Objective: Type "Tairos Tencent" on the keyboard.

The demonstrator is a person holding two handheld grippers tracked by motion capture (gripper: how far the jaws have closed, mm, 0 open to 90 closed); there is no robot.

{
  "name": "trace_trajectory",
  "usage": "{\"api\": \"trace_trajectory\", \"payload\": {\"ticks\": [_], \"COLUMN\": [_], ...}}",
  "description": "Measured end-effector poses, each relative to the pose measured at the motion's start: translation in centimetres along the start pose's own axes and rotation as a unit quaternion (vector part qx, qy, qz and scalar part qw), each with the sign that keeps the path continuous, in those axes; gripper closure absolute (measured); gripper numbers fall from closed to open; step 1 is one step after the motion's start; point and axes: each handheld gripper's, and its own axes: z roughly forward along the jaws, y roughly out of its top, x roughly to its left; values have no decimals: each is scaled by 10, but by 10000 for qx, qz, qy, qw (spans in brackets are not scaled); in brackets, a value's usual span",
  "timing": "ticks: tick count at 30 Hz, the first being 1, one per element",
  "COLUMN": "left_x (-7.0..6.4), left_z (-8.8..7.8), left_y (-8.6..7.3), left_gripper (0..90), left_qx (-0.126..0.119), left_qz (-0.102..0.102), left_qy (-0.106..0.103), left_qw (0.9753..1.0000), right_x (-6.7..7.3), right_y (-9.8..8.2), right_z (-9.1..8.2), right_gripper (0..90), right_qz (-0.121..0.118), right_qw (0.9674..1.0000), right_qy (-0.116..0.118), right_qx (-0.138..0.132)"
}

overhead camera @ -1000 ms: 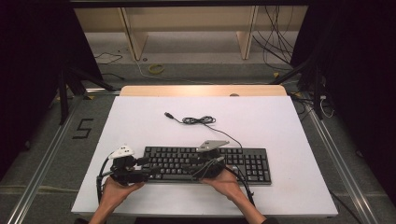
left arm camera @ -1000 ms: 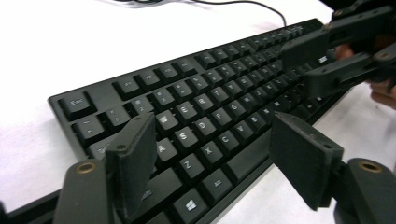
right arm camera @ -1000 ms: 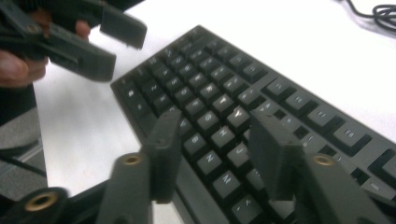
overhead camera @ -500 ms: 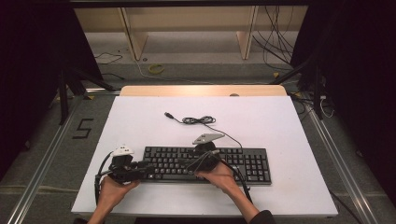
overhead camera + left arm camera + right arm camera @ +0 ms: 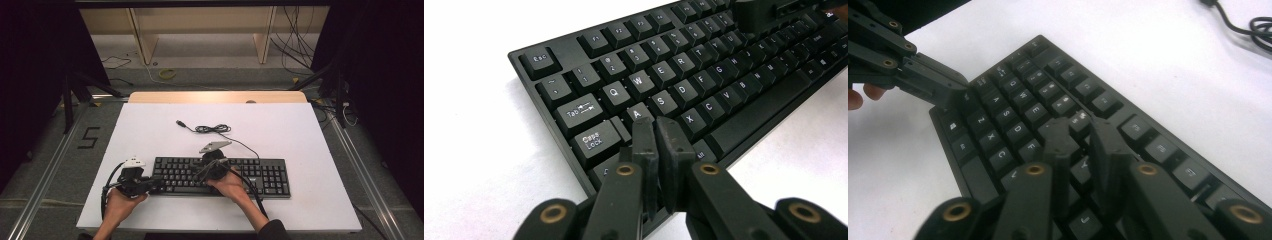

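Observation:
A black keyboard (image 5: 260, 176) (image 5: 704, 75) (image 5: 1013, 110) lies flat near the front edge of the white table (image 5: 280, 125). My left gripper (image 5: 157, 183) (image 5: 656, 125) is at the keyboard's left end. Its jaws have just been closing and now stand shut, tips over the keys just below A, with nothing between them. My right gripper (image 5: 199, 170) (image 5: 1083, 131) hovers over the middle keys and points toward the left end. Its jaws have just been closing; a narrow gap remains between them and nothing is gripped.
The keyboard's thin black cable (image 5: 212, 129) (image 5: 1248, 25) lies coiled on the table behind it and ends in a loose plug (image 5: 178, 122). A wooden strip (image 5: 215, 97) runs along the table's far edge. Dark floor and metal rails flank the table.
My right hand has shifted a little to the left along the keyboard and slightly away from the front edge. The left hand has stayed at the keyboard's left end.

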Motion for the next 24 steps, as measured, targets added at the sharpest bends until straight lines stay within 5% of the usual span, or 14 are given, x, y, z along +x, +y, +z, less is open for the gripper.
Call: {"api": "trace_trajectory", "payload": {"ticks": [10, 24], "left_x": [2, 4], "left_z": [0, 3], "left_y": [-1, -1], "left_gripper": [890, 890], "left_qx": [86, 178], "left_qz": [4, 3], "left_qy": [42, 46], "left_qw": [10000, 9998], "right_x": [4, 5], "right_y": [4, 4], "right_z": [12, 25], "right_gripper": [897, 900], "right_qz": [-47, -38], "right_qw": [9999, 9996], "right_qy": [8, -16], "right_qx": [143, 288]}}
